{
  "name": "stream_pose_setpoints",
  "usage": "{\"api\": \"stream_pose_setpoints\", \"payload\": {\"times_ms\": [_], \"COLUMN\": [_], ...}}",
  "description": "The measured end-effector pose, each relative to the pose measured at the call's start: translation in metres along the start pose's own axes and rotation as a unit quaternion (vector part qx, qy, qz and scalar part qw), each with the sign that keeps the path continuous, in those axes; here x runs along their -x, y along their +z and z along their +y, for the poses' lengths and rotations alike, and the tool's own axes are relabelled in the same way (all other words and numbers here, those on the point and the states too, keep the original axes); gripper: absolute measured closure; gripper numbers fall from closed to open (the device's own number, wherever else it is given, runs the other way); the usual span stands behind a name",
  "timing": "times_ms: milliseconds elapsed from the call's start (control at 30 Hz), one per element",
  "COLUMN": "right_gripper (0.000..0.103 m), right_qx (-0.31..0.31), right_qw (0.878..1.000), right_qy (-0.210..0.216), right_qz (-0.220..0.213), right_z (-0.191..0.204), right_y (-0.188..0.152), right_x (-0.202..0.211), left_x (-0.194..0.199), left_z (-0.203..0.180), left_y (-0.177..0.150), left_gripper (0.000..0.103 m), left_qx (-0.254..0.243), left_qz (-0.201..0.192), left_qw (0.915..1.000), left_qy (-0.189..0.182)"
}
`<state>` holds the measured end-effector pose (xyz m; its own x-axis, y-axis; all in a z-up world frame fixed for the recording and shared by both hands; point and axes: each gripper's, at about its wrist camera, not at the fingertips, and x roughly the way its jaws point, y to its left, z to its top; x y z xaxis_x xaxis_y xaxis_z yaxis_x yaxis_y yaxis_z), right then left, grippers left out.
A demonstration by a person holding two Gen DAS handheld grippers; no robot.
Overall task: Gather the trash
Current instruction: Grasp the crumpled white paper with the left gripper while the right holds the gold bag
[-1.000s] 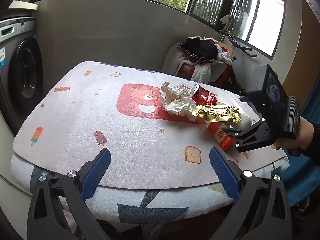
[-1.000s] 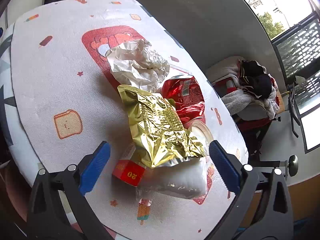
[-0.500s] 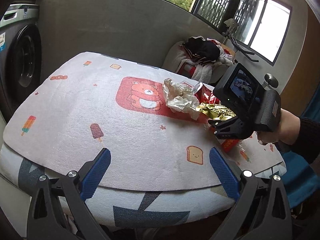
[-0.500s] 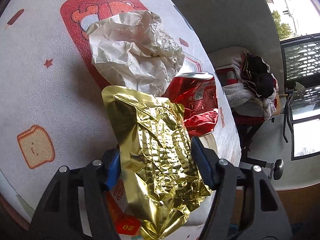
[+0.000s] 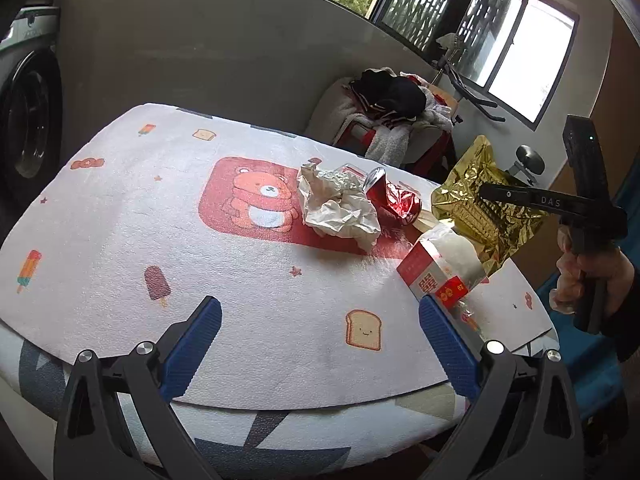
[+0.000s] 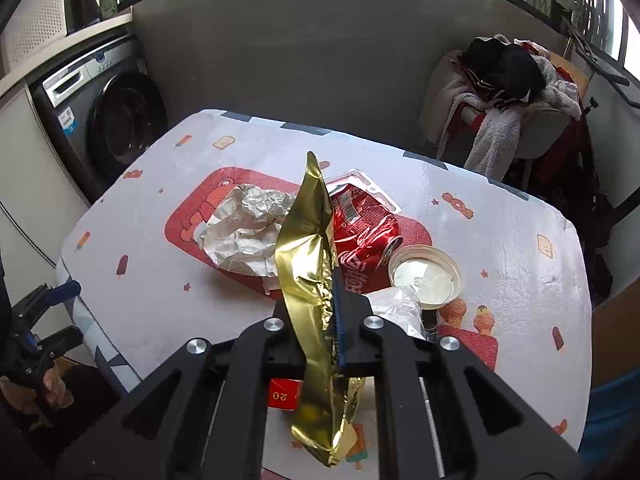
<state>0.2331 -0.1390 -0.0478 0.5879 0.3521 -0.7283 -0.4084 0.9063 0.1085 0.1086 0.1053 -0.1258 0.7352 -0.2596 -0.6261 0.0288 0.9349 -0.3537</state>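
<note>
Crinkled gold foil snack bag (image 6: 310,280) is up off the table, standing on edge. Behind it at 12 o'clock lies a crushed red soda can (image 6: 362,236) on its side, crumpled silvery-white wrapper (image 6: 244,232) at 10, red-and-white carton (image 5: 438,268) lying underneath at 6

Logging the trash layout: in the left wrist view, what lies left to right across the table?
Crumpled white paper → crushed red can → red carton → gold foil bag, pinched in the right claw.
</note>
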Motion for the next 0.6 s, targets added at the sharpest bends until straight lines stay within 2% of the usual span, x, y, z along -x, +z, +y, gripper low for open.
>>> {"api": "stream_pose_setpoints", "payload": {"times_ms": [167, 267, 400, 467, 533, 600], "right_gripper": [0.091, 0.091, 0.091, 0.091, 0.091, 0.091], "right_qx": [-0.024, -0.036, -0.041, -0.039, -0.039, -0.038], "right_qw": [0.999, 0.998, 0.997, 0.996, 0.995, 0.994], "right_qy": [-0.005, -0.004, -0.005, -0.014, -0.023, -0.033], "right_qz": [-0.04, -0.051, -0.067, -0.078, -0.088, -0.095], "right_z": [-0.023, -0.036, -0.045, -0.049, -0.054, -0.057], "right_y": [-0.013, -0.02, -0.033, -0.04, -0.05, -0.06], "right_x": [0.03, 0.04, 0.054, 0.062, 0.072, 0.079], "left_x": [-0.031, -0.058, -0.104, -0.127, -0.147, -0.16], "left_z": [-0.006, -0.017, -0.018, -0.012, -0.008, -0.008], "left_y": [0.013, 0.028, 0.053, 0.064, 0.075, 0.084], "left_gripper": [0.006, 0.006, 0.007, 0.014, 0.031, 0.032], "left_qx": [0.025, 0.01, 0.008, 0.029, 0.042, 0.044], "left_qz": [0.037, 0.05, 0.076, 0.088, 0.096, 0.093], "left_qw": [0.9987, 0.9981, 0.9968, 0.9955, 0.9945, 0.9944], "left_qy": [-0.022, -0.034, -0.024, -0.018, 0.004, 0.025]}}
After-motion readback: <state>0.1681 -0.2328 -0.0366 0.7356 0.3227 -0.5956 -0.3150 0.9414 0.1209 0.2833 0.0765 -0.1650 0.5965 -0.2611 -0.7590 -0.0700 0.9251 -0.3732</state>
